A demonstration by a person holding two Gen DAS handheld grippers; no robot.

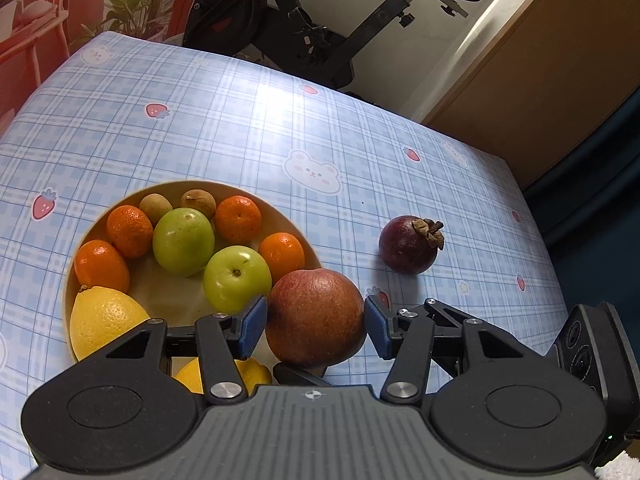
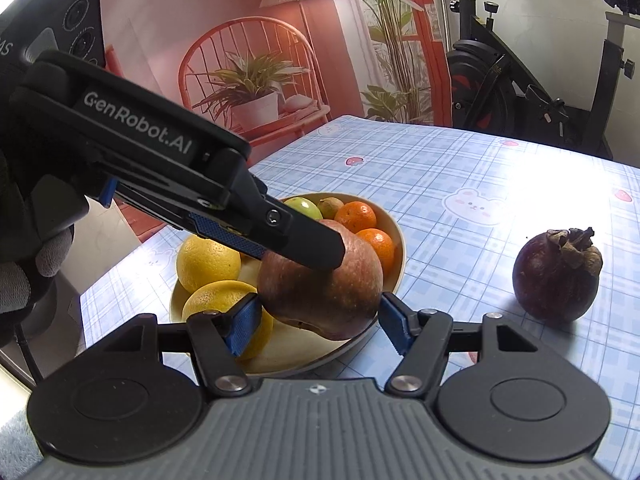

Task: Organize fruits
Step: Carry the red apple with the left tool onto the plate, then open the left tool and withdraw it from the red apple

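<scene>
Red apple clamped by both the left gripper and right gripper.

Sharp, bright fisheye views; white glare on the tablecloth.

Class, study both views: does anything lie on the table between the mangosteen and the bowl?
No, only bare tablecloth lies between the mangosteen and the bowl. The apple, held in the left tongs, hangs over the bowl's rim on that side.

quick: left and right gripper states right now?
Left gripper: closed on the red apple.
Right gripper: closed on the same red apple, pads on both sides.
</scene>
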